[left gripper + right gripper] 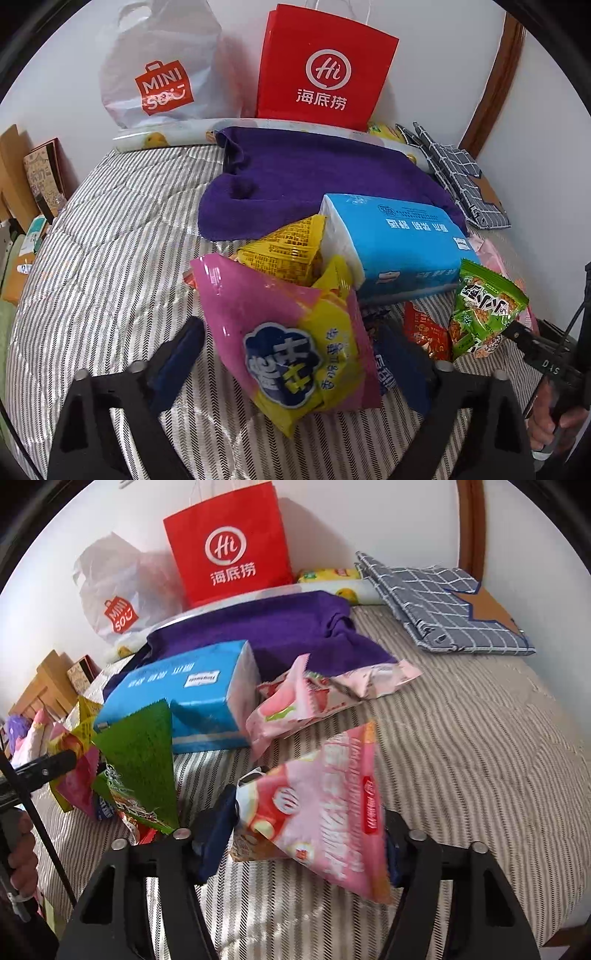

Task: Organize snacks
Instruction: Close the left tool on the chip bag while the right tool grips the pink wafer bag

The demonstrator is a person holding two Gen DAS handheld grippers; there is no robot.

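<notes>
My left gripper [295, 362] is open around a pink and yellow chip bag [291, 339] on the striped bed; its pads do not press the bag. Yellow snack packs [284, 254] lie behind it, a green snack pack [484, 306] and a red pack [428, 332] to its right. My right gripper [314, 830] is shut on a pink snack bag [325, 805] and holds it above the bed. Another pink snack bag [291, 705] lies further back. The green pack [140, 753] stands to the left in the right wrist view.
A blue tissue pack [399, 240] lies on a purple towel [306, 177]. A red paper bag [321, 70] and a white plastic bag [162, 74] lean on the wall. A checked grey cloth [443, 602] lies at the back right. Boxes [40, 173] stand at the left.
</notes>
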